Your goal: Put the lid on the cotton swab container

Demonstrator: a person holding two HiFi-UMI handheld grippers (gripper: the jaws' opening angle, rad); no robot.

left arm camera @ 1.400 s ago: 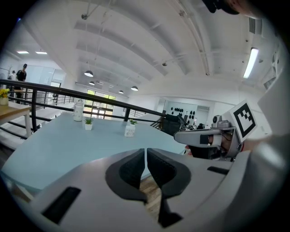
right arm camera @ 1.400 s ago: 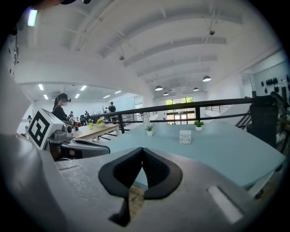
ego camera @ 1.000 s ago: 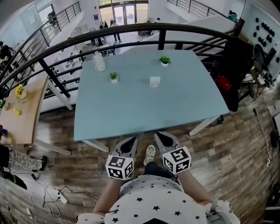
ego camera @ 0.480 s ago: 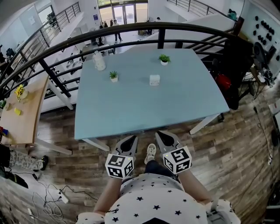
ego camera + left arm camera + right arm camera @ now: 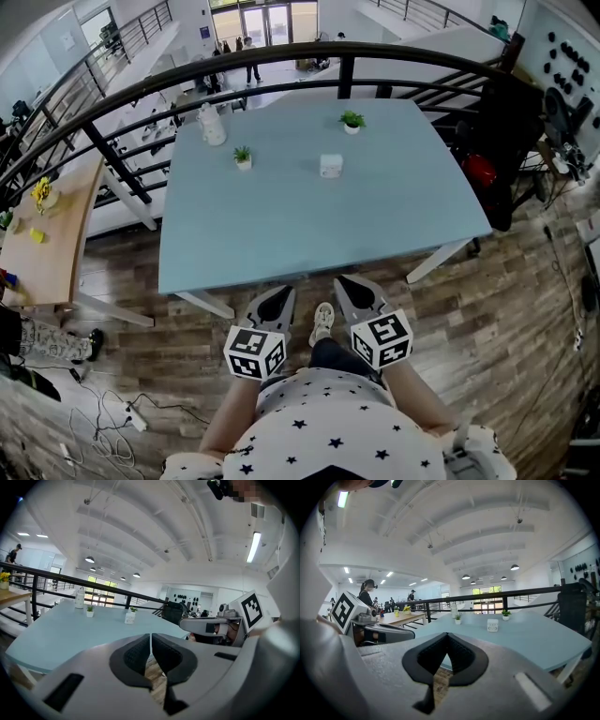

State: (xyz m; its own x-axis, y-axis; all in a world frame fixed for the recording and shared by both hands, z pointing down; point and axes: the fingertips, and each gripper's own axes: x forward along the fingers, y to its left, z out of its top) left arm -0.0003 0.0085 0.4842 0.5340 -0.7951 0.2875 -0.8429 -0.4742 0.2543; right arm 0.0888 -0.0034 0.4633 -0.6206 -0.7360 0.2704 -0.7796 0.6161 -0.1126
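Container (image 5: pixel 331 166): small, white, upright on the far half of the blue table (image 5: pixel 281 230), standing free with nothing touching it. At this size I cannot tell whether it has a lid on, and no separate lid can be made out.

Nearby items on the table: one potted plant (image 5: pixel 243 157) to the container's left and a second plant (image 5: pixel 352 122) beyond it near the far edge. A white bottle (image 5: pixel 212 126) stands at the far left corner. All are apart from the container.

Left gripper (image 5: pixel 278 298): jaws closed pad to pad, nothing between them. It is held over the wooden floor (image 5: pixel 506 319), just short of the table's near edge, pointing toward the table.

Right gripper (image 5: pixel 349 287): jaws likewise pressed together and empty. It sits beside the left one, with the person's shoe (image 5: pixel 322 328) showing between them. Both grippers are well apart from the container.

Surroundings: a dark railing (image 5: pixel 281 67) curves behind the table, and a wooden desk (image 5: pixel 47 244) stands to the left.
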